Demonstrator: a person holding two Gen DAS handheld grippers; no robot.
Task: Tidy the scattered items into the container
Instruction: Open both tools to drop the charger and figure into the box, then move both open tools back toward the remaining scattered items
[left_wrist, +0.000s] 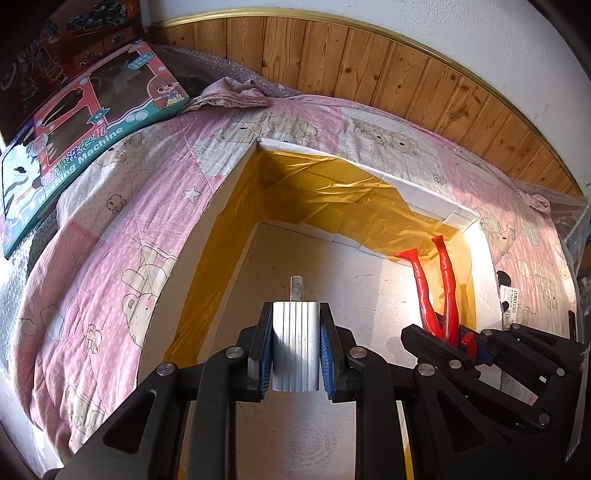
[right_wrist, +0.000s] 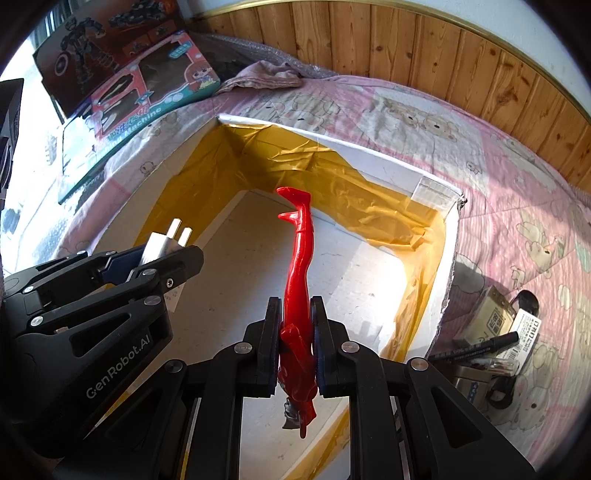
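Note:
An open white box (left_wrist: 424, 192) (right_wrist: 369, 153), its inner walls lined with yellow tape, sits on a pink bear-print quilt. My left gripper (left_wrist: 295, 314) (right_wrist: 162, 254) is shut on a white plug charger (left_wrist: 295, 347) (right_wrist: 157, 247), prongs pointing forward, held above the box floor. My right gripper (right_wrist: 295, 306) (left_wrist: 469, 339) is shut on a red toy figure (right_wrist: 299, 266) (left_wrist: 436, 295). The figure's legs point forward over the box's right half. Both grippers hover side by side inside the box opening.
Right of the box on the quilt (right_wrist: 517, 206) lie a black marker (right_wrist: 476, 347), a small packet (right_wrist: 491, 317) and other small items. Toy boxes (left_wrist: 85, 122) (right_wrist: 147, 92) lean at the far left. A crumpled cloth (left_wrist: 236, 92) lies by the wooden wall panel (left_wrist: 369, 62).

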